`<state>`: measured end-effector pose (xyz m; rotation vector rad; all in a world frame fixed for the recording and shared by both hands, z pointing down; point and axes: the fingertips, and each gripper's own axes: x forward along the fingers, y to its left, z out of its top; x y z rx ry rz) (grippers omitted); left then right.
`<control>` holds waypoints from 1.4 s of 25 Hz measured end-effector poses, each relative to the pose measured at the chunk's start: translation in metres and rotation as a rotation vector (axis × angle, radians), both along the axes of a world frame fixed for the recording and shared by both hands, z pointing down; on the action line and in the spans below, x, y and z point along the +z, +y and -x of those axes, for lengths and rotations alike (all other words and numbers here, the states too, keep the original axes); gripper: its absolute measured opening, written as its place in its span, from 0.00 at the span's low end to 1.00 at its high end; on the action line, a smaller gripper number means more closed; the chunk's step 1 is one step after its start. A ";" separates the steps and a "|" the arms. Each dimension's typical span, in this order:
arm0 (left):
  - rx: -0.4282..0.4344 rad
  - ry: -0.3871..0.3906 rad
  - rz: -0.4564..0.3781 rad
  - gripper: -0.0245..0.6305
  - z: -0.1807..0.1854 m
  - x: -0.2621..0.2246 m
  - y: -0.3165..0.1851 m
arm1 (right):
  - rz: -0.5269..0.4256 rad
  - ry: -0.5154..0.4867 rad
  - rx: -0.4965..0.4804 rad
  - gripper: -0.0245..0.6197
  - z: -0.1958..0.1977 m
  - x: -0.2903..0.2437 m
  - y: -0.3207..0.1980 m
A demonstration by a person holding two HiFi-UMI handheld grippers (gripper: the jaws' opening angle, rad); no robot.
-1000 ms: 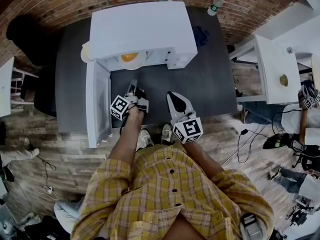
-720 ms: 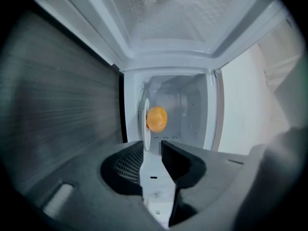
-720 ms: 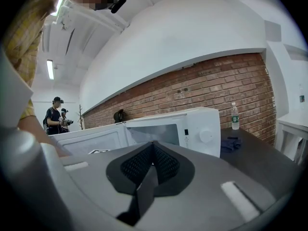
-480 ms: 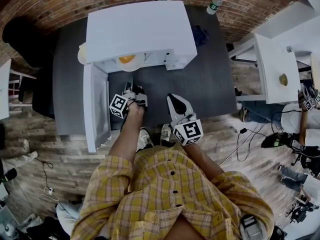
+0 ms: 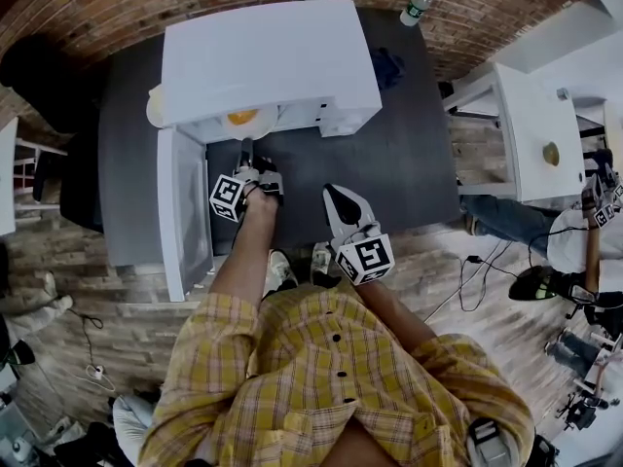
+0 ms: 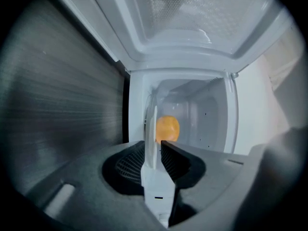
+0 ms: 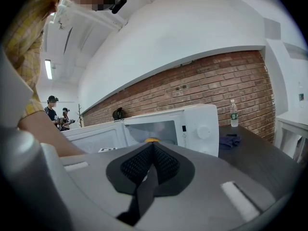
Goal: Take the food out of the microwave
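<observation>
So the white microwave door (image 5: 185,212) is swung wide open on the left, with the dotted mesh of its window showing in the left gripper view. Next to it, the left gripper (image 5: 247,149) is right at the mouth of the white microwave (image 5: 268,56), rolled on its side. Its jaws have just been closing in a bit, and they pinch the near rim of the round white plate (image 6: 151,124). I can't see any gap on either side of the rim.

The food, a round orange thing (image 6: 168,128), sits on that plate inside the microwave cavity, towards the front. From the head view it peeks out just under the top edge of the opening. The whole microwave stands on a dark grey wood-grain table (image 5: 399,154) pushed up against a red brick wall (image 5: 146,8).

Moving right, the right gripper (image 5: 336,197) hovers over the near part of the table, well apart from the microwave. Its jaws are pressed together with nothing between them.

Further right on the table there's a crumpled dark blue cloth (image 5: 389,66) just beside the microwave. A clear plastic water bottle (image 5: 419,6) stands upright near the wall.
</observation>
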<state>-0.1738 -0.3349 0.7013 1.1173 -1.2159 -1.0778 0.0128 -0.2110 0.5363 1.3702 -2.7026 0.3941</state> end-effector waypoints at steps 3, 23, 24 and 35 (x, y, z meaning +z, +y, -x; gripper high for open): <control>-0.008 0.005 0.006 0.19 0.002 0.001 -0.002 | 0.004 0.002 0.003 0.03 -0.001 0.001 0.001; -0.012 -0.025 0.044 0.06 0.004 0.001 -0.018 | 0.015 0.002 0.018 0.03 -0.004 0.004 -0.004; -0.009 -0.030 0.045 0.06 0.004 0.001 -0.017 | 0.015 0.002 0.018 0.03 -0.004 0.004 -0.004; 0.030 -0.037 0.009 0.06 0.000 -0.010 -0.008 | 0.006 -0.004 0.018 0.03 -0.003 0.002 0.000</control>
